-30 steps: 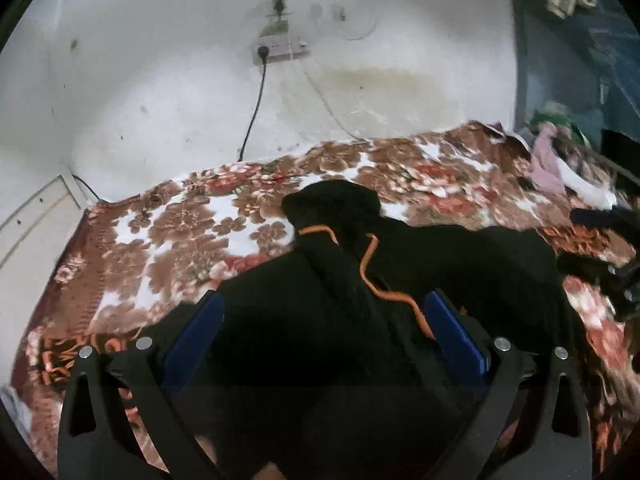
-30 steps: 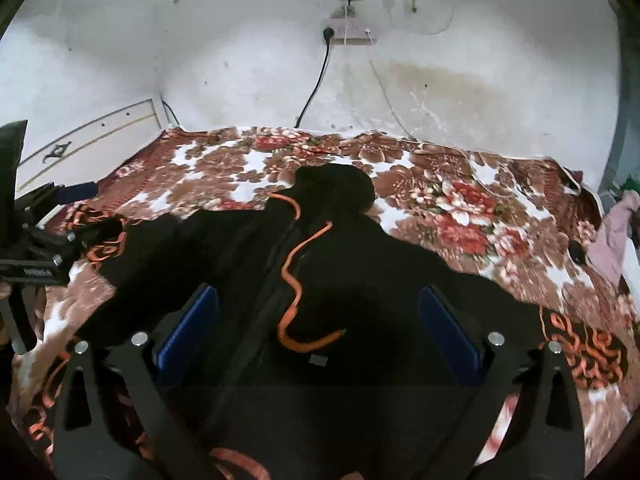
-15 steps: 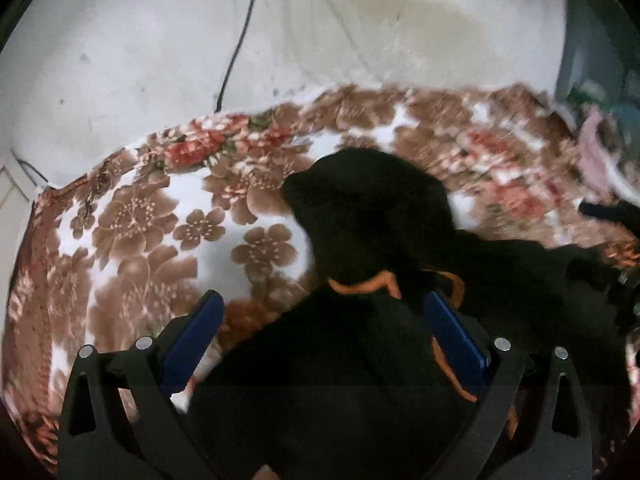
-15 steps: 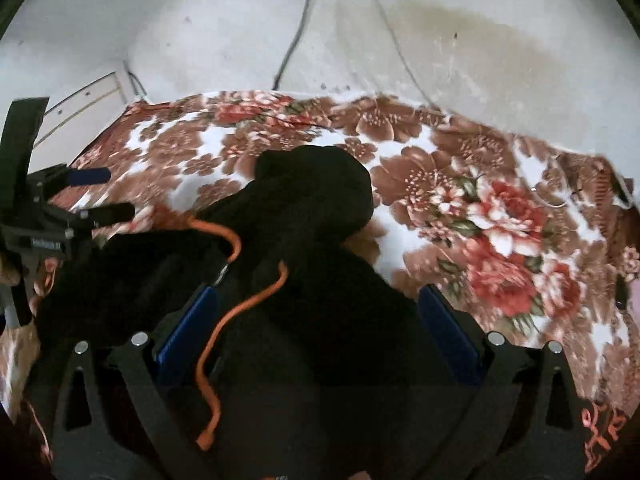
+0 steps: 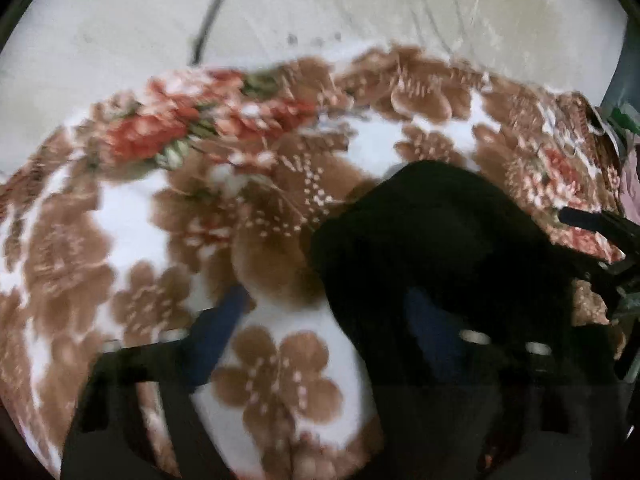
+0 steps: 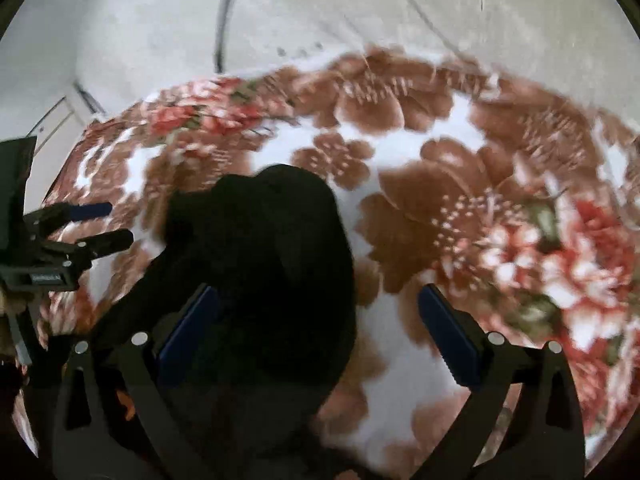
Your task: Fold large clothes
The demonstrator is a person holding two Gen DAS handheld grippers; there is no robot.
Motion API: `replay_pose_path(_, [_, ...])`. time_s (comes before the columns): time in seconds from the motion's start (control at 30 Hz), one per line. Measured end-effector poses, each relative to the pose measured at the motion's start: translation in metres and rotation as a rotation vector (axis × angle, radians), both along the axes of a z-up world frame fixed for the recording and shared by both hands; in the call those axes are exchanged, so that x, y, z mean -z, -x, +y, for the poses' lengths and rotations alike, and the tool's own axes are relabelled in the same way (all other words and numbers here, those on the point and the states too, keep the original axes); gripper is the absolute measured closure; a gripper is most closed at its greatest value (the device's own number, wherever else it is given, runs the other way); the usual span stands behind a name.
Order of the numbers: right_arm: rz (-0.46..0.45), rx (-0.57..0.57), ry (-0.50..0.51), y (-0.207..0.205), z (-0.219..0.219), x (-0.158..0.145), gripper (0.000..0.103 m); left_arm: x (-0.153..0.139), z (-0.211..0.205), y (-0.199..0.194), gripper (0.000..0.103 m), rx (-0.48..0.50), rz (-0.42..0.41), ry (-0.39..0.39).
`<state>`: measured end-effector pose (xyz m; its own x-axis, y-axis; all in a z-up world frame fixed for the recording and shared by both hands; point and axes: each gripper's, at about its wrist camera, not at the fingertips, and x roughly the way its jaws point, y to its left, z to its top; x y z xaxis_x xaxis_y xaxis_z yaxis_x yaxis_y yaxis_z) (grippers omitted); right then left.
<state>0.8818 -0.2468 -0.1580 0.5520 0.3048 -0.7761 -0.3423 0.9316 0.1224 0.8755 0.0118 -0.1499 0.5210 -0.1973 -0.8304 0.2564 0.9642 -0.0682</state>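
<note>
Nearest to us, our left hand-held gripper (image 5: 320,320) had its blue-padded jaws closing, one pad over the bare blanket and the other dark against the edge of the black hooded garment (image 5: 460,248); the blur kept us from telling whether any cloth was caught yet. Our right hand-held gripper (image 6: 316,320) stood wide, its left pad over the black cloth and its right pad over the blanket, pressing on nothing. The garment lay spread on the bed, its rounded hood (image 6: 280,216) pointing toward the wall. We judged the step in hand to be reaching for the top of the garment, at the hood and shoulders, to begin a fold; the next move would call for both grippers to pinch the cloth at matching points before lifting it over. Under it stretched the plush brown-and-red floral blanket (image 5: 140,216), and beyond that the pale plastered wall (image 6: 160,20) with a dark hanging cable (image 6: 224,12). No container showed anywhere.
</note>
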Motion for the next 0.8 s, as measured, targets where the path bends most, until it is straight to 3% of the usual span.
replay_pose_path(0.13, [0.052, -0.067, -0.021, -0.027, 0.008, 0.017, 0.008, 0.022, -0.004, -0.031, 0.042, 0.041, 0.053, 0.014])
replay_pose_path(0.2, [0.078, -0.084, -0.02, -0.039, 0.011, 0.026, 0.008, 0.03, -0.006, -0.044, 0.041, 0.061, 0.082, 0.061])
replay_pose_path(0.27, [0.094, -0.106, -0.019, -0.045, 0.015, 0.032, 0.025, 0.038, -0.013, -0.053, 0.042, 0.084, 0.094, 0.075])
replay_pose_path(0.3, [0.09, -0.119, -0.024, -0.047, 0.017, 0.034, 0.029, 0.039, -0.019, -0.054, 0.05, 0.105, 0.091, 0.066])
replay_pose_path(0.33, [0.081, -0.128, -0.022, -0.046, 0.019, 0.035, 0.035, 0.041, -0.025, -0.054, 0.066, 0.134, 0.094, 0.066])
replay_pose_path(0.37, [0.074, -0.142, -0.022, -0.045, 0.021, 0.037, 0.049, 0.042, -0.026, -0.055, 0.068, 0.138, 0.095, 0.054])
replay_pose_path(0.4, [0.068, -0.156, -0.015, -0.042, 0.024, 0.039, 0.058, 0.042, -0.028, -0.055, 0.077, 0.142, 0.098, 0.053])
replay_pose_path(0.43, [0.051, -0.153, 0.004, -0.041, 0.026, 0.039, 0.072, 0.041, -0.028, -0.054, 0.093, 0.152, 0.097, 0.059])
replay_pose_path(0.47, [0.034, -0.153, 0.015, -0.038, 0.028, 0.038, 0.082, 0.035, -0.031, -0.048, 0.093, 0.172, 0.061, 0.046])
replay_pose_path(0.63, [-0.111, -0.152, 0.086, -0.008, 0.043, -0.001, 0.088, -0.003, -0.032, -0.022, 0.094, 0.211, -0.037, 0.017])
replay_pose_path(0.8, [-0.17, -0.173, 0.13, 0.045, 0.051, -0.048, 0.088, -0.052, -0.022, 0.021, 0.094, 0.216, -0.093, 0.055])
